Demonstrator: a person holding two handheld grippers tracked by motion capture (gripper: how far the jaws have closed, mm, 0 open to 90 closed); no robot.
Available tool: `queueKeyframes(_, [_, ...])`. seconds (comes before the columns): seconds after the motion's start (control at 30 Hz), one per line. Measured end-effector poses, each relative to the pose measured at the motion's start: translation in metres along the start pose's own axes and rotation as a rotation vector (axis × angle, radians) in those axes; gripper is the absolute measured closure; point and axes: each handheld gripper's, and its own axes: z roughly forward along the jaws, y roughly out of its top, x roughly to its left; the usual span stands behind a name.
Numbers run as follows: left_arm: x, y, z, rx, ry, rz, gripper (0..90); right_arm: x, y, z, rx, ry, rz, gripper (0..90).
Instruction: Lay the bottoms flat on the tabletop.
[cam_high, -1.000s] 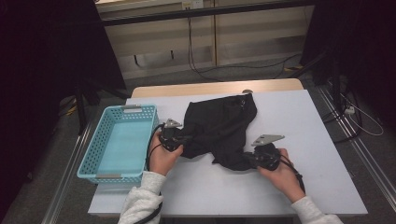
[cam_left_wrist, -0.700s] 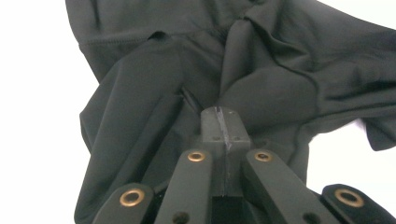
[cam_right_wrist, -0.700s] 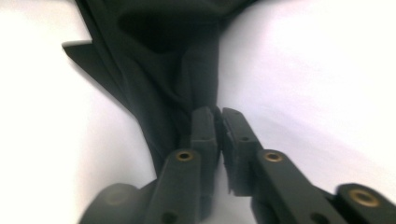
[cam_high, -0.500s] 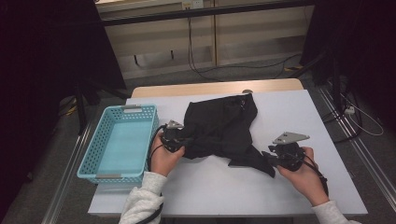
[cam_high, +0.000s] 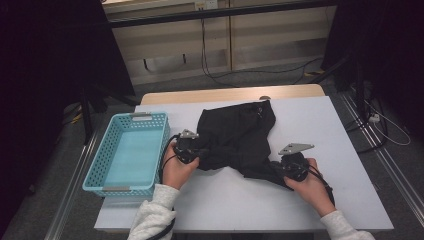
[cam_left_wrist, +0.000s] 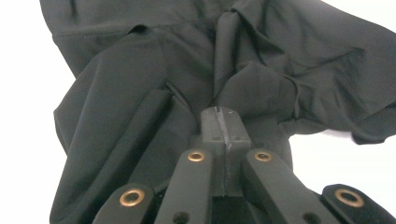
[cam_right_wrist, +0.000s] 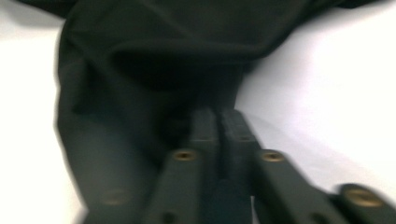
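Left gripper (cam_high: 192, 150) in the high view sits at the left edge of the black garment (cam_high: 235, 135), jaws pressed together with a pinch of the cloth between them. The right gripper (cam_high: 287, 169) is down at the garment's near right corner, its jaws having just been closing, and they look clamped onto that dark corner too. The garment itself lies bunched up in the middle of the white table (cam_high: 345, 150), stretched a bit between the two grippers. A light blue basket (cam_high: 100, 172) stands just left of the left hand, apart from the cloth

Left gripper view: the left gripper (cam_left_wrist: 223, 116) has its two black jaws tight against each other, just a thin seam between them, and a fold of the black garment (cam_left_wrist: 289, 60) runs right into the tips. Cloth spreads out wrinkled beyond them, white table showing at both sides

Right gripper view is blurry, but the right gripper (cam_right_wrist: 219, 116) has its jaws together with the garment (cam_right_wrist: 154, 56) bunched around the tips, so gripping the fabric as far as I can make out. Bare white table to the right
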Motion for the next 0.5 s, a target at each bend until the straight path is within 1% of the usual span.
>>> queueKeyframes(0.07, [-0.001,0.0,0.0,-0.005,-0.002,0.0,90.0,0.001,-0.001,-0.005,0.011,-0.011,-0.018,89.0])
queueKeyframes(0.13, [-0.002,0.0,0.0,-0.005,-0.008,-0.005,90.0,-0.003,-0.004,-0.013,0.015,-0.023,-0.007,89.2])
queueKeyframes(0.23, [-0.004,0.0,0.002,0.009,-0.005,0.004,90.0,-0.011,-0.007,-0.03,0.007,-0.072,-0.004,89.1])
queueKeyframes(0.3, [-0.004,0.0,0.003,0.009,-0.014,0.0,90.0,-0.017,-0.008,-0.042,-0.01,-0.105,0.006,89.0])
queueKeyframes(0.33, [-0.005,0.0,0.003,0.013,-0.015,-0.001,90.0,-0.02,-0.008,-0.047,-0.012,-0.123,0.001,88.9])
queueKeyframes(0.4, [-0.005,0.0,0.003,0.015,-0.02,-0.003,90.0,-0.024,-0.009,-0.054,-0.016,-0.139,0.006,88.7])
queueKeyframes(0.43, [-0.005,0.0,0.003,0.021,-0.018,0.002,90.0,-0.024,-0.008,-0.057,-0.013,-0.141,0.005,88.3])
queueKeyframes(0.47, [-0.005,0.0,0.003,0.027,-0.011,0.002,90.0,-0.025,-0.008,-0.058,-0.013,-0.143,-0.001,87.6])
queueKeyframes(0.5, [-0.005,-0.001,0.003,0.032,0.003,0.003,90.0,-0.023,-0.007,-0.059,0.011,-0.173,-0.028,86.1])
